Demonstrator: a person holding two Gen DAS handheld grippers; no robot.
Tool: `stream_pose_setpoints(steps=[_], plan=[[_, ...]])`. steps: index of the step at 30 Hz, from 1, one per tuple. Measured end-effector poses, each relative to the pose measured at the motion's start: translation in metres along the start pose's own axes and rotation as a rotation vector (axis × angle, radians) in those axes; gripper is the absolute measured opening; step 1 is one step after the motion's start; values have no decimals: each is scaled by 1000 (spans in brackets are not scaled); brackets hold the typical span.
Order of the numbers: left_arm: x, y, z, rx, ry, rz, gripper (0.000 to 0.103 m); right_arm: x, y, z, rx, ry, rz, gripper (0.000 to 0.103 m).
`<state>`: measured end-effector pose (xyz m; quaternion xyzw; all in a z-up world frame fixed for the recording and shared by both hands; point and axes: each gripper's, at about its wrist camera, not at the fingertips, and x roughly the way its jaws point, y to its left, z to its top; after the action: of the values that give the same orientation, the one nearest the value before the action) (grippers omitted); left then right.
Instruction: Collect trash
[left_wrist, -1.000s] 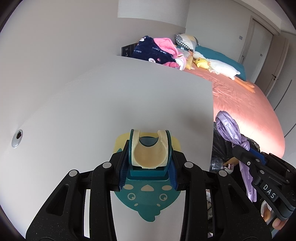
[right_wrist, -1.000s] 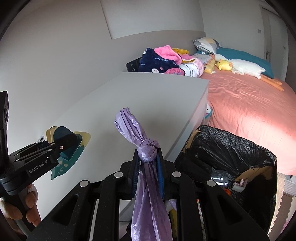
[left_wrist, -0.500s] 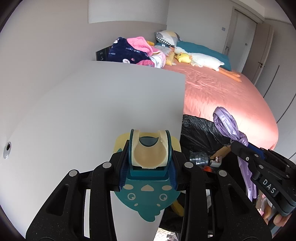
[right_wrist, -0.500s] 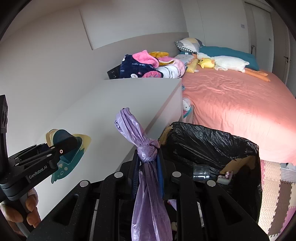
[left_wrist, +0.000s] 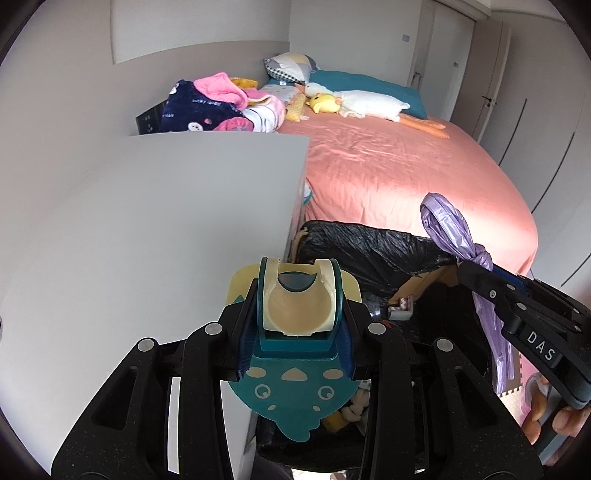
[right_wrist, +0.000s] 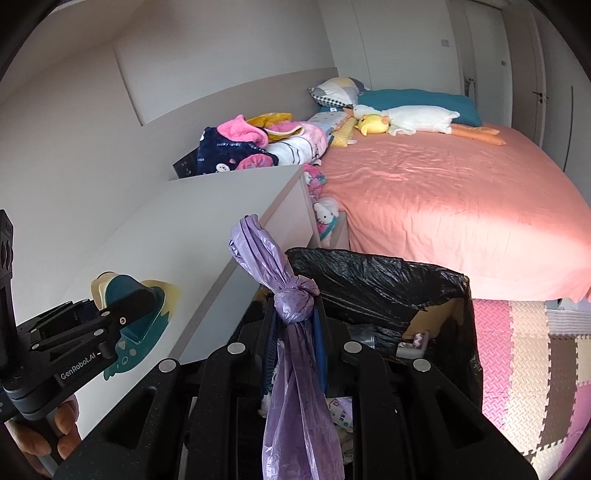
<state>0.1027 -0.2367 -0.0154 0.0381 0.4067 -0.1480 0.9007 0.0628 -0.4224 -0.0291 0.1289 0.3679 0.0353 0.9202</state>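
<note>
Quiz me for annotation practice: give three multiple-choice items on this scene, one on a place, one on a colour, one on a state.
1. Where is the bin?
A. On the bed
B. On the floor between cabinet and bed
C. On the cabinet

2. What colour is the bag in the right gripper?
A. Purple
B. Green
C. White

3. What state is the left gripper in?
A. Open, empty
B. Shut on a dustpan
C. Shut on a bottle

Answers: B, the bin stands by the cabinet at the bed's foot; A, the knotted bag is lilac; B, its pads clamp the teal dustpan.

Bin mouth open above; white cabinet crowds its left
</note>
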Motion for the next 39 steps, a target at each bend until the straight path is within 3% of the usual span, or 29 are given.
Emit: stream_pose_setpoints(steps=[16, 17, 18, 19, 20, 22, 30, 39], plan=[[25, -38, -2, 102, 77, -110, 36, -6, -53, 15, 101, -29, -55, 19], [26, -40, -3, 120, 93, -121, 37, -7, -54, 17, 104, -31, -50, 28], [28, -42, -3, 143, 112, -124, 57, -7, -54, 19, 108, -30, -46, 39], [27, -43, -4, 155, 109, -107, 75, -8, -55, 20, 111, -32, -45, 67], [24, -43, -4, 162, 81, -80, 96, -11, -55, 20, 114, -46, -53, 83], [19, -41, -2, 179, 43, -65, 97, -16, -55, 21, 116, -77, -73, 85], [14, -31, -5, 164, 13, -44, 97, -17, -57, 20, 125, -66, -79, 86], [8, -25, -5, 122, -5, -97, 97, -16, -51, 19, 109, -60, -80, 86]])
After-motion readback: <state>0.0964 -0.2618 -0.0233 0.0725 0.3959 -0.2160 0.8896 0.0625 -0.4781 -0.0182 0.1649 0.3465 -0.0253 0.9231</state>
